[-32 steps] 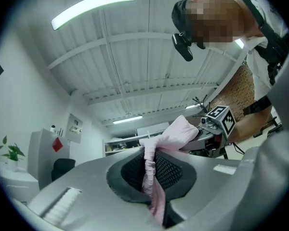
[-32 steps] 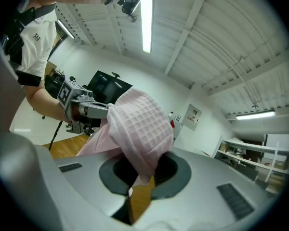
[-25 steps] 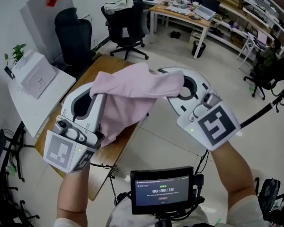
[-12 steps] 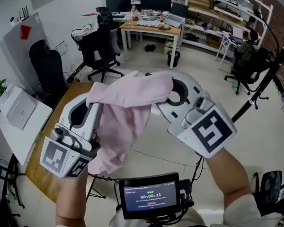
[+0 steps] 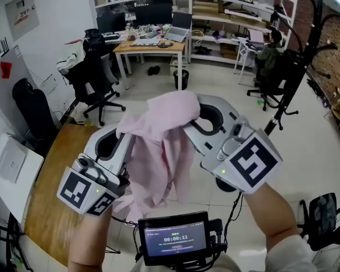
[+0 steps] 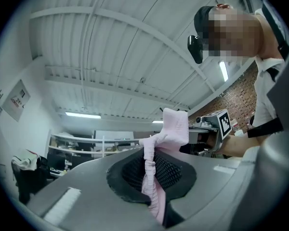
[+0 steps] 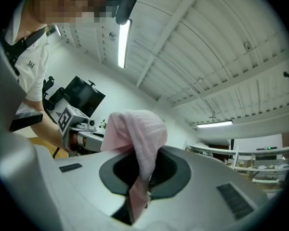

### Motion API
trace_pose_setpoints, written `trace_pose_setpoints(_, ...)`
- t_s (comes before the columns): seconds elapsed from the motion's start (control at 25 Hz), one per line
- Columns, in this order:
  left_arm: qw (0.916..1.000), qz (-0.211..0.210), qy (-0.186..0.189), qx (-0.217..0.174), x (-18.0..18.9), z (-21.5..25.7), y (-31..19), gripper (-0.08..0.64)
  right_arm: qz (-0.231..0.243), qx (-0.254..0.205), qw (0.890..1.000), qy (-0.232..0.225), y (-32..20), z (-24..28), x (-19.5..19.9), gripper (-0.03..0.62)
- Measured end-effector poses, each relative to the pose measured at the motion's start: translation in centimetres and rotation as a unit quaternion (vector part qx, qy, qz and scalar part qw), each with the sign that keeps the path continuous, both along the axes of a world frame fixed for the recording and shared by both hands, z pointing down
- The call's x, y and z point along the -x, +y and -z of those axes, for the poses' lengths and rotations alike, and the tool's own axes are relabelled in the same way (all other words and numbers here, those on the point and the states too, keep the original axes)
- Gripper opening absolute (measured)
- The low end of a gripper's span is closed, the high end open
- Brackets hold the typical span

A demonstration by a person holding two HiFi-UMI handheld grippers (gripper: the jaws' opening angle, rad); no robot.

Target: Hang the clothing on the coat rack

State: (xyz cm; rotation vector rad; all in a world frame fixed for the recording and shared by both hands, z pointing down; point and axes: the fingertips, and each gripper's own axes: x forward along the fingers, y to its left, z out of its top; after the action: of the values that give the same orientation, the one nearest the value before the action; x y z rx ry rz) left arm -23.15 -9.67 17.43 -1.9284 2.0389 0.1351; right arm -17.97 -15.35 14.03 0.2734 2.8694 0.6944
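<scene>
A pink garment [image 5: 158, 157] hangs bunched between my two grippers, held up in the air in front of me. My left gripper [image 5: 122, 138] is shut on one pinched edge of the garment [image 6: 152, 189], which runs down between its jaws. My right gripper [image 5: 194, 117] is shut on another fold of the garment [image 7: 140, 143], which drapes over its jaw tips. In the left gripper view the right gripper [image 6: 216, 125] shows just beyond the cloth. The black coat rack pole [image 5: 284, 94] slants up at the right, well beyond the grippers.
A wooden table [image 5: 42, 203] lies at the lower left. Black office chairs [image 5: 96, 81] and a desk with laptops [image 5: 150, 43] stand behind. A seated person [image 5: 270, 52] is at the far right desk. A small screen [image 5: 174, 239] sits below my hands.
The head view has swung to the right, so the table slid left and the coat rack pole came closer. The garment hangs more bunched between the grippers, which stay shut on it.
</scene>
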Motion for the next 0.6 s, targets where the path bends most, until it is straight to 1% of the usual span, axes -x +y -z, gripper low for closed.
trace_pose_setpoints(0.16,0.9995,-0.027,0.014,0.014,-1.5,-1.0,-3.8,0.018,-0.015,0.002,1.0,-0.001,-3.2,-0.2,-1.5,0.029)
trace_pose_setpoints(0.32,0.9981,-0.054,0.027,0.015,-3.2,-2.4,-7.4,0.018,-0.028,0.011,1.0,-0.005,-5.7,-1.1,-3.1,0.029)
trace_pose_setpoints(0.52,0.9949,-0.094,0.034,0.016,-5.1,-2.9,-12.9,0.017,-0.071,0.031,0.997,-0.015,-11.2,-1.2,-5.7,0.028)
trace_pose_setpoints(0.6,0.9932,-0.11,0.035,0.014,-5.9,-2.3,-15.3,0.018,-0.09,0.026,0.995,-0.026,-13.8,-0.5,-7.0,0.028)
